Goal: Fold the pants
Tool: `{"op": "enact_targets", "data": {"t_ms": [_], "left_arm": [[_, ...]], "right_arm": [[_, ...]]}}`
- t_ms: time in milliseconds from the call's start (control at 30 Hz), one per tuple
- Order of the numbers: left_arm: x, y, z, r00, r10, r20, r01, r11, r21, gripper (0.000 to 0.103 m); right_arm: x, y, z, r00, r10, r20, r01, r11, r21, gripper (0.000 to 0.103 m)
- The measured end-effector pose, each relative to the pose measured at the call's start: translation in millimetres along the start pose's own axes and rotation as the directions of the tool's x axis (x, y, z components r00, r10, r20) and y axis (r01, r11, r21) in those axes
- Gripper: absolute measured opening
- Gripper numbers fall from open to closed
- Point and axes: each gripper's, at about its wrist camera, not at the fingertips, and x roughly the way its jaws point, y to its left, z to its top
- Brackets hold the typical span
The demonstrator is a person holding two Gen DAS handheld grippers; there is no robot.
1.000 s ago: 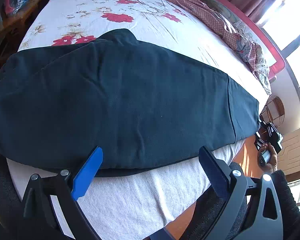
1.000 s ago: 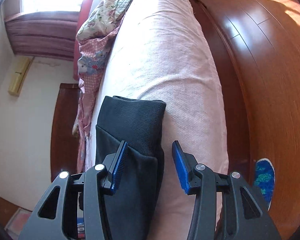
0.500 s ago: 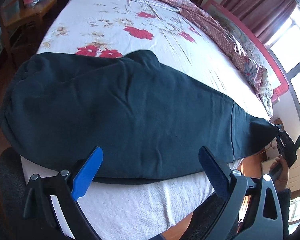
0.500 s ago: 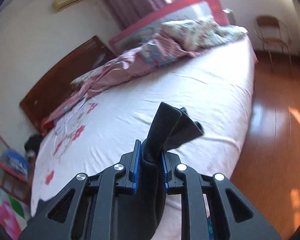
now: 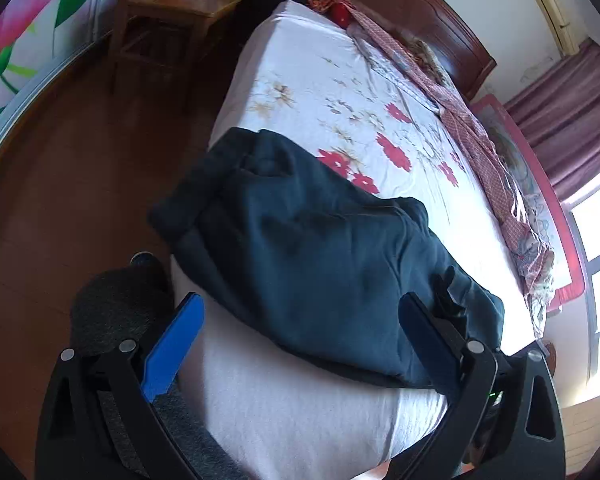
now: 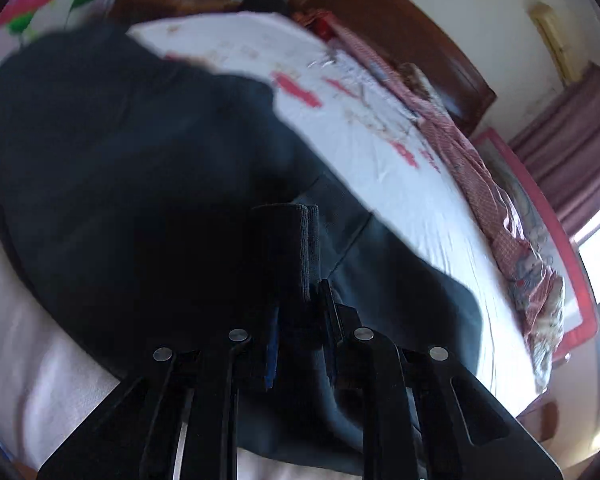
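Across the near part of the bed [image 5: 300, 92] lie the dark pants [image 5: 320, 264], folded over on themselves, their bunched end hanging past the bed's left edge. Clamped in the right gripper [image 6: 300, 320] is a ribbed cuff [image 6: 288, 248], the jaws having just closed onto it. Just short of the pants' near edge hovers the left gripper [image 5: 300, 340], blue pads spread wide and holding nothing. Along the far side runs a pink checked blanket [image 5: 480, 140]; a wooden bedside table [image 5: 172, 12] stands on the floor beyond.
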Motion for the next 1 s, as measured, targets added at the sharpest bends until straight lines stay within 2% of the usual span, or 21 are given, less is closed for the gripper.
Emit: {"op": "enact_targets", "data": {"t_ms": [67, 167, 267, 300, 367, 400, 433, 467, 533, 600, 633, 700, 767, 833, 867, 900, 967, 1000], "left_arm": [[-6, 13, -1, 1.0, 0.011, 0.015, -0.011, 1.0, -0.019, 0.098], [-5, 26, -6, 0.999, 0.041, 0.017, -0.04, 0.999, -0.037, 0.098], [5, 29, -10, 1.0, 0.025, -0.016, -0.026, 0.997, -0.07, 0.098], [9, 27, -11, 1.0, 0.014, -0.025, -0.016, 0.997, -0.071, 0.098], [14, 18, -13, 0.999, 0.002, -0.038, -0.004, 0.999, -0.049, 0.098], [15, 14, -13, 0.999, -0.002, -0.042, 0.0, 0.999, -0.039, 0.098], [15, 9, -13, 0.999, -0.014, -0.043, 0.012, 0.999, -0.03, 0.098], [14, 6, -13, 0.999, -0.023, -0.043, 0.022, 1.0, -0.022, 0.098], [10, 1, -13, 1.0, -0.016, -0.023, 0.016, 1.0, 0.006, 0.098], [9, -1, -13, 1.0, 0.002, -0.021, -0.002, 1.0, 0.024, 0.099], [10, 0, -13, 1.0, 0.001, -0.024, 0.0, 1.0, 0.022, 0.098], [11, 2, -14, 0.999, 0.009, -0.032, -0.009, 1.0, 0.009, 0.098], [15, 3, -15, 0.999, 0.008, -0.046, -0.007, 1.0, 0.008, 0.098], [18, 1, -16, 0.998, 0.005, -0.057, -0.004, 1.0, 0.018, 0.098], [19, -2, -17, 0.998, 0.003, -0.06, -0.001, 1.0, 0.026, 0.098], [18, -4, -17, 0.998, 0.001, -0.061, 0.001, 0.999, 0.034, 0.098], [17, -8, -19, 0.998, -0.014, -0.057, 0.017, 0.999, 0.048, 0.098], [17, -9, -19, 0.998, -0.017, -0.054, 0.02, 0.998, 0.054, 0.099]], "right_arm": [[-6, -3, 0, 1.0, -0.023, 0.007, 0.023, 1.0, 0.0, 0.017], [-31, -9, 7, 0.993, -0.09, 0.079, 0.092, 0.995, -0.026, 0.017], [-40, 2, 7, 0.99, -0.085, 0.115, 0.092, 0.994, -0.06, 0.017], [-37, 13, 6, 0.99, -0.084, 0.117, 0.094, 0.992, -0.088, 0.017], [-14, 35, -1, 0.998, -0.052, 0.036, 0.057, 0.984, -0.167, 0.02], [-15, 40, -3, 0.994, -0.086, 0.063, 0.096, 0.98, -0.176, 0.02], [-23, 38, -2, 0.995, -0.07, 0.071, 0.081, 0.983, -0.163, 0.02], [-32, 29, -1, 0.997, -0.018, 0.069, 0.027, 0.993, -0.118, 0.023], [-57, 8, 1, 0.989, 0.092, 0.114, -0.09, 0.996, -0.024, 0.044], [-78, -25, -4, 0.976, 0.123, 0.179, -0.141, 0.986, 0.094, 0.046], [-78, -43, -6, 0.977, 0.121, 0.173, -0.151, 0.973, 0.171, 0.046], [-59, -87, -12, 0.993, 0.068, 0.094, -0.096, 0.937, 0.337, 0.046], [-31, -125, -17, 0.998, -0.061, 0.003, 0.053, 0.902, 0.429, 0.046], [2, -153, -19, 0.992, -0.097, -0.082, 0.125, 0.862, 0.491, 0.046], [19, -158, -18, 0.991, -0.073, -0.116, 0.122, 0.857, 0.5, 0.046], [36, -154, -16, 0.987, -0.047, -0.154, 0.116, 0.869, 0.481, 0.046], [61, -117, -13, 0.978, -0.012, -0.209, 0.086, 0.934, 0.347, 0.046], [60, -94, -13, 0.975, -0.124, -0.185, 0.167, 0.956, 0.24, 0.045]]}}
